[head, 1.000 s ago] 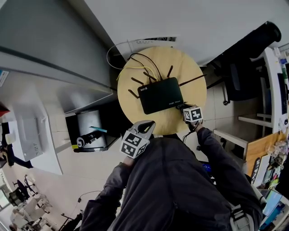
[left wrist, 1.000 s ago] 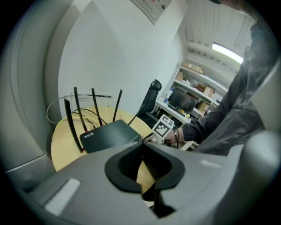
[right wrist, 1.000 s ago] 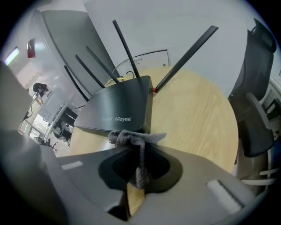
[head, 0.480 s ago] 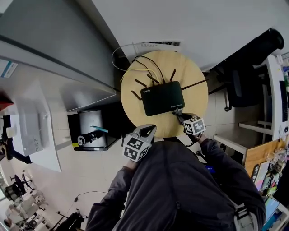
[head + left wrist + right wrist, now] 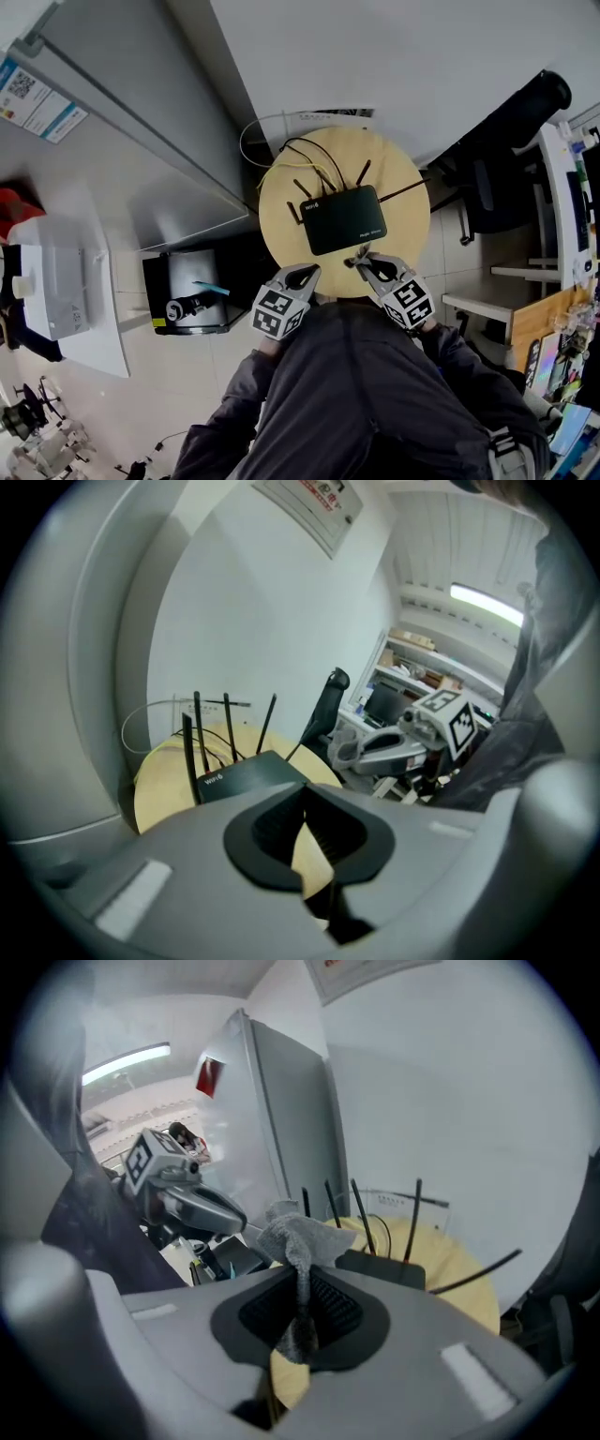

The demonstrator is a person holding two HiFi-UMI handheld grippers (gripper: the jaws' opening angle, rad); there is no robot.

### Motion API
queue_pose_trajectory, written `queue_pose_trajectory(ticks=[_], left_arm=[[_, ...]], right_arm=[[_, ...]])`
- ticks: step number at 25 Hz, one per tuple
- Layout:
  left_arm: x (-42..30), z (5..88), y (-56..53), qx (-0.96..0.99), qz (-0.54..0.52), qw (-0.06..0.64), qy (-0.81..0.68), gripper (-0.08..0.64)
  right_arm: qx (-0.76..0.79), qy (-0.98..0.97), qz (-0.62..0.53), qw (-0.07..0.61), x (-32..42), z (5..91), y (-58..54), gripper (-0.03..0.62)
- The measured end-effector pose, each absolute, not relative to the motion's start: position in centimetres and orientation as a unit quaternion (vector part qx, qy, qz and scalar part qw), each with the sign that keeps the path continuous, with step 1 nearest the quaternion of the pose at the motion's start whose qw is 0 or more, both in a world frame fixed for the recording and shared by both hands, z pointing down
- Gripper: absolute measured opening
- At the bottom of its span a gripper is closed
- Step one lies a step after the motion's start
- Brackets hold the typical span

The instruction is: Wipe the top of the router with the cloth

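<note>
Head view: the black router (image 5: 342, 218) lies flat near the middle of a round wooden table (image 5: 281, 211). Its thin antennas (image 5: 363, 172) stick out along its far edge and sides. Just off the router's near right corner, the right gripper (image 5: 361, 261) has its jaws pinched on a bunched grey cloth (image 5: 352, 260). The right gripper view shows the cloth (image 5: 300, 1237) standing up out of the clamped jaws, with the router (image 5: 380, 1265) just beyond; whether cloth and router touch cannot be told. Near-left of the router, apart from it, the left gripper (image 5: 302, 274) hangs over the table's near rim. Its jaws are pressed together with nothing between them. Black and yellow cables (image 5: 309, 145) loop behind the router. A black office chair (image 5: 497, 159) stands well to the router's right.
</note>
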State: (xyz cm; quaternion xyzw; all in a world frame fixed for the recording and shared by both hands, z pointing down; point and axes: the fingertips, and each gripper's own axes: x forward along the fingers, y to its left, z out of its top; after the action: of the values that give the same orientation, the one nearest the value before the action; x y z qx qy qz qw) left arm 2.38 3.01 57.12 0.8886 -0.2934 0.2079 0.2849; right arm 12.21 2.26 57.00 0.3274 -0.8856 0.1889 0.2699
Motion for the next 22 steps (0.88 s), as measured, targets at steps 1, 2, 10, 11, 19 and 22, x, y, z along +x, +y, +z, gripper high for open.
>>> queue_pose_trajectory(ticks=[1,2,10,11,19,22], left_arm=[[1.9,56.9,2.6,0.890,0.205,0.281,-0.294,0.000],[1.5,56.8,2.2,0.892,0.204,0.278,-0.294,0.000],[1.4,56.3,1.6,0.907,0.205,0.258,-0.264,0.000],[1.4,56.3,1.6,0.908,0.204,0.256,-0.262,0.000],[1.4,56.1,1.7,0.914,0.197,0.252,-0.249,0.000],[1.2,56.2,1.7,0.915,0.195,0.253,-0.248,0.000]], right_arm=[[0.326,-0.892,0.172,0.260,11.6,55.6,2.1,0.028],[0.328,-0.897,0.160,0.251,11.2,54.5,1.8,0.028],[0.350,-0.896,0.139,0.234,9.6,52.3,1.8,0.028],[0.352,-0.895,0.135,0.237,9.5,52.2,1.9,0.028],[0.358,-0.893,0.117,0.247,9.1,51.6,2.4,0.028],[0.360,-0.891,0.117,0.250,8.9,51.7,2.4,0.028]])
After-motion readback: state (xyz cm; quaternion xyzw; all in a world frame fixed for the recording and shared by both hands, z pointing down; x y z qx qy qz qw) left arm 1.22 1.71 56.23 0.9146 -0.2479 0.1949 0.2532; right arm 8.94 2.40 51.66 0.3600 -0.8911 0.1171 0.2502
